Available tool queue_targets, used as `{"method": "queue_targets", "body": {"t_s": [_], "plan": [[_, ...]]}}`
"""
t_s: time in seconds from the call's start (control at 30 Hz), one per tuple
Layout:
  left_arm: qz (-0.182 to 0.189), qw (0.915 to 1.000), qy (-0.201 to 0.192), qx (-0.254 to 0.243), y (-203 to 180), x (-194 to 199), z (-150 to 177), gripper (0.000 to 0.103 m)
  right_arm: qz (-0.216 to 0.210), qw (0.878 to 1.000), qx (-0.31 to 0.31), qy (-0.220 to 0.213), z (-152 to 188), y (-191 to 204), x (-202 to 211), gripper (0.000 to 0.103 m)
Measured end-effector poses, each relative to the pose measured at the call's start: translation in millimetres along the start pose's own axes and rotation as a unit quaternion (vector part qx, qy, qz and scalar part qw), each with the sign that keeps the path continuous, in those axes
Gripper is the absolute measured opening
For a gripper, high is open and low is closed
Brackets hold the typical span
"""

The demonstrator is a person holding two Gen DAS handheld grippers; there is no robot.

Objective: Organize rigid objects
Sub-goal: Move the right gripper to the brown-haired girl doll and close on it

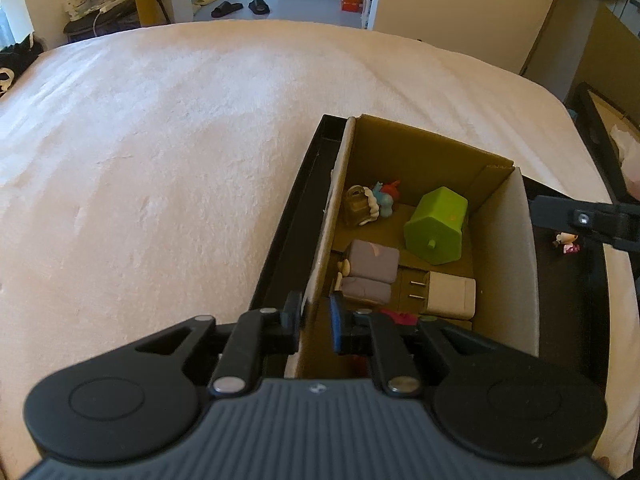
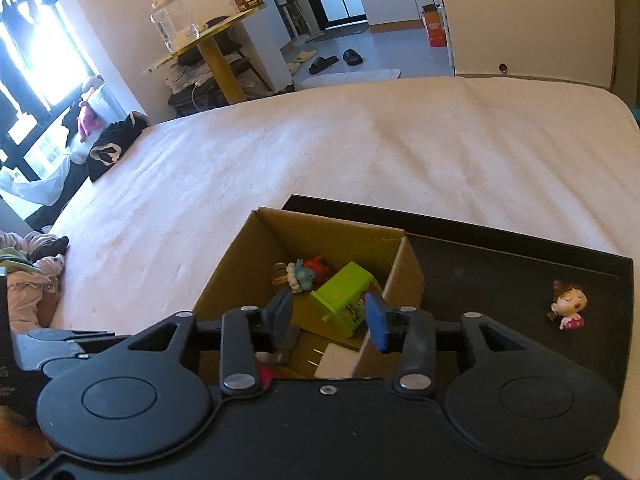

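Item: open brown cardboard box (image 1: 500,240), standing inside a shallow black tray (image 2: 500,264) on a bed covered with a cream fleece blanket (image 1: 168,152); the tray appears to serve as the holding area for loose pieces and the box as their destination. Contents of box: a lime-green angular plastic toy house (image 1: 438,224) lying on its side; a white plug-in charger block with two metal prongs (image 1: 450,294); two grey-lilac padded blocks (image 1: 372,270) side by side; a small brass-coloured padlock (image 1: 356,202); a cluster of small blue, white and red figurines (image 1: 384,196) in the far corner; a red item at the near wall, mostly hidden. Outstanding: one small doll-head figurine with brown hair and pink base (image 2: 568,310), lying alone on the tray floor to the right of the box, well apart from it, and judged the next piece to collect. Left tongs (image 1: 316,320): narrow, clamped astride the box's near-left wall, one pad outside and one inside, apparently to steady the box. Right tongs (image 2: 332,316): partly spread, nothing between the pads, poised above the box's right wall over the green house.
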State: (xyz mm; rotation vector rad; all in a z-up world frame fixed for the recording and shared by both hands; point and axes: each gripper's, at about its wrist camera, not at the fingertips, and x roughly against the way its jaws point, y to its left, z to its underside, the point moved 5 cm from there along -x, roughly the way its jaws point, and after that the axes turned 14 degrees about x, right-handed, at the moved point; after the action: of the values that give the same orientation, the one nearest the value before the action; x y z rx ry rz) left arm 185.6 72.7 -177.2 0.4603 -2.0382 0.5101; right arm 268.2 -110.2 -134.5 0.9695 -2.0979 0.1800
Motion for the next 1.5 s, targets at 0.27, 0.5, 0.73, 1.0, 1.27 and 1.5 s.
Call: {"method": "queue_targets", "body": {"t_s": [0.27,0.5,0.73,1.0,1.27,1.5], "plan": [[-0.019,0.9998,0.008,-0.002,-8,0,-2,0.029,0.001,1.0,-0.019,0.002,7,-27,14,0.053],[-0.036,0.9993,0.001,-0.007,-17,3,-5,0.052,0.01,0.999,-0.048,-0.003,14,-58,24,0.06],[-0.053,0.9985,-0.004,-0.012,-26,5,-9,0.056,0.022,0.995,-0.093,-0.002,24,-97,27,0.064],[-0.072,0.9973,-0.009,-0.008,-29,1,-15,0.056,0.046,0.988,-0.15,0.012,41,-145,13,0.064],[-0.084,0.9964,-0.009,-0.007,-36,-10,-17,0.056,0.054,0.981,-0.186,0.017,53,-173,-6,0.064],[-0.092,0.9958,-0.005,-0.003,-39,-16,-19,0.056,0.078,0.977,-0.194,0.031,60,-182,-31,0.064]]}}
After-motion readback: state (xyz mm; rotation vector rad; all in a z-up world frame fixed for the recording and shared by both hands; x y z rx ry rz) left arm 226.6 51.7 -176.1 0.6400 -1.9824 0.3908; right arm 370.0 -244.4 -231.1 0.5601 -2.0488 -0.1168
